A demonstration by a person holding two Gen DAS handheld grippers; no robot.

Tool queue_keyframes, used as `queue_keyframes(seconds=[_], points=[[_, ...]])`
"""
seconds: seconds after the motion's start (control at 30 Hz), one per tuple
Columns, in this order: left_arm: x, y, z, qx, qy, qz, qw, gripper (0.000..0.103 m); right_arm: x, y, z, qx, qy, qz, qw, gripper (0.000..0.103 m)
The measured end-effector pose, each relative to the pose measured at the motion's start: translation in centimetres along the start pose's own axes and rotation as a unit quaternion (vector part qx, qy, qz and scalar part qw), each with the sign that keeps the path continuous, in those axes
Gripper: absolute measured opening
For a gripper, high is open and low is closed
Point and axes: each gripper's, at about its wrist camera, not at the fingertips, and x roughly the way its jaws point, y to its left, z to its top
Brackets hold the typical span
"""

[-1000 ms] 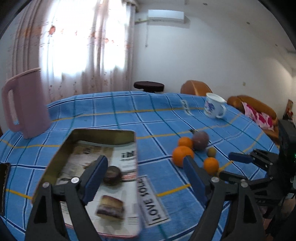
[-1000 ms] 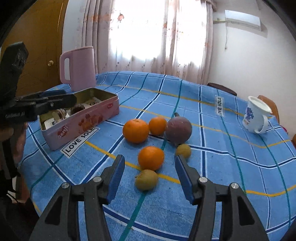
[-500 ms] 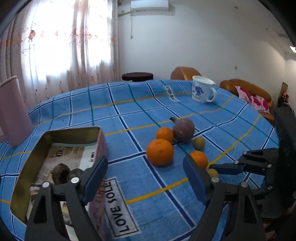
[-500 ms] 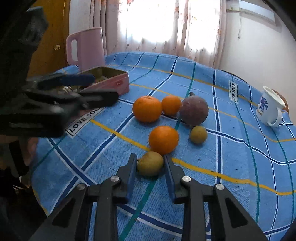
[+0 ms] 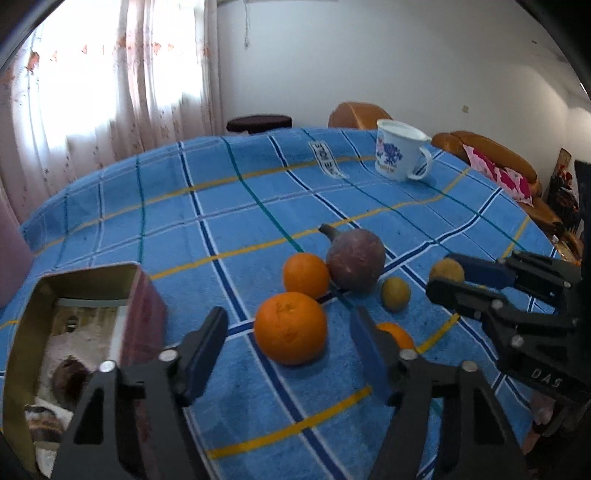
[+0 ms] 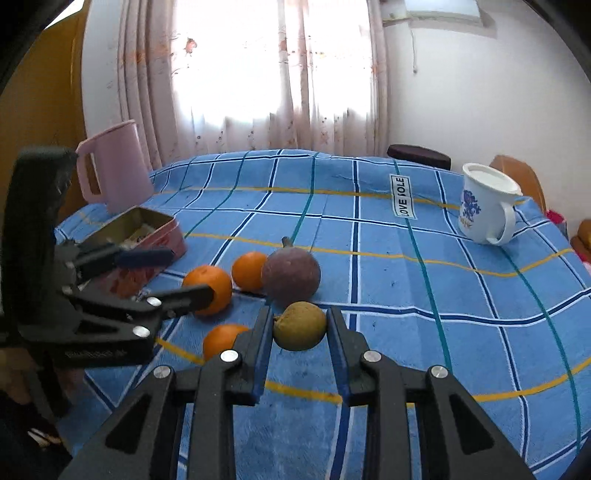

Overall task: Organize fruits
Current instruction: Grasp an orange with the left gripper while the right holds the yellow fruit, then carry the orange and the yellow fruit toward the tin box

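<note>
Meanwhile right claw [image 6: 299, 328] grips yellow-green fruit [image 6: 300, 325]; left claw [image 5: 290, 339] closing around orange [image 5: 290, 332].

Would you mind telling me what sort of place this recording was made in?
Most likely a living or dining room in a home. A table under a blue checked cloth stands by a curtained window, there is an orange sofa with a pink cushion along the wall, and a flowered mug sits out.

This is a room in a home. A table under a blue checked cloth [image 6: 369, 236] stands before a curtained window [image 6: 266, 74], with a cushioned sofa [image 5: 491, 158], an air conditioner [image 6: 443, 11] on the white wall, and a flowered mug [image 6: 484, 206].
</note>
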Motion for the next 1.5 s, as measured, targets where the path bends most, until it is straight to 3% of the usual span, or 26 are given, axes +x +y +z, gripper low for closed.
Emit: queue_keyframes(seconds=[0.17, 0.33, 0.5, 0.77, 1.5], points=[[1.6, 0.0, 0.2, -0.009, 0.029, -0.009, 0.9995, 0.056, 0.4, 0.0, 0.0, -0.002, 0.005, 0.004, 1.0, 0.031], [1.6, 0.3, 0.2, -0.017, 0.026, -0.013, 0.9994, 0.049, 0.3, -0.6, 0.1, 0.008, 0.0, 0.017, 1.0, 0.031], [0.4, 0.3, 0.1, -0.016, -0.005, -0.014, 0.9998, 0.048, -1.2, -0.2, -0.1, -0.002, -0.042, 0.015, 0.999, 0.031], [-1.8, 0.6, 0.0, -0.022, -0.067, 0.005, 0.9975, 0.048, -2.2, 0.3, -0.1, -0.01, -0.068, 0.016, 0.998, 0.031], [-4.3, 0.1, -0.7, -0.017, -0.129, 0.032, 0.991, 0.048, -4.0, 1.3, -0.7, -0.038, -0.12, 0.005, 0.992, 0.031]])
